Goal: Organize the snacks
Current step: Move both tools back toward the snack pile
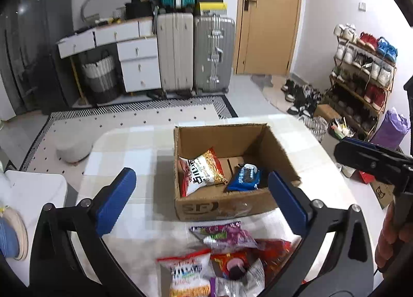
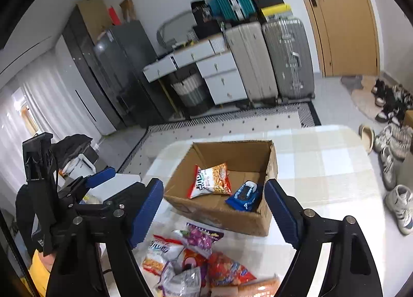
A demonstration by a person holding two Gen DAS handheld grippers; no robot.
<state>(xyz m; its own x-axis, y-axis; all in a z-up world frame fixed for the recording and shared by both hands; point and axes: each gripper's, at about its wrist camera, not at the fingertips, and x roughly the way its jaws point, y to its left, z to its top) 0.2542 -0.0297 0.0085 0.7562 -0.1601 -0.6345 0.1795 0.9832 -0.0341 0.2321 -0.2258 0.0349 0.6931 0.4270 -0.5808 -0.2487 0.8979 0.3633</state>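
My left gripper (image 1: 201, 199) and right gripper (image 2: 214, 209) gape wide, empty, above loose snack packets (image 2: 191, 258) beside the brown cardboard box (image 1: 222, 206).

The left tool (image 1: 201, 201) hangs wide apart over the worktop (image 1: 124, 147), between the cardboard box (image 1: 222, 206) and snack packets (image 1: 219, 261).

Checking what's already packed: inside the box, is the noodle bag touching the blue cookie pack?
Apart. The right wrist view shows bare cardboard floor between the noodle bag and the blue cookie pack.
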